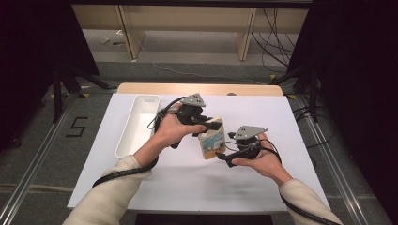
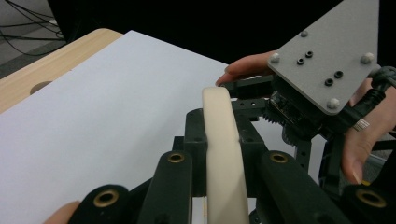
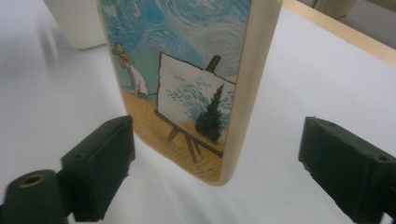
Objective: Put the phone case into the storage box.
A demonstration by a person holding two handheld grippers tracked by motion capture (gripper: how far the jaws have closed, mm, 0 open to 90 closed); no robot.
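L gripper (image 1: 206,125) pinching top edge of phone case (image 1: 212,138), held up over white sheet (image 1: 263,117) mid-table; R gripper (image 1: 224,154) at case's lower end, jaws spread, pads clear of both sides, case between them; tray (image 1: 127,140) well left of case

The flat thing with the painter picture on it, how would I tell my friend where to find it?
Look at the white table cover, then at the two hands in its middle. Between them, the left gripper is shut on a flat cream-edged case, held off the table. Unlike the plain long white tray on its left, it shows a painter beside an easel under a swirly blue sky.
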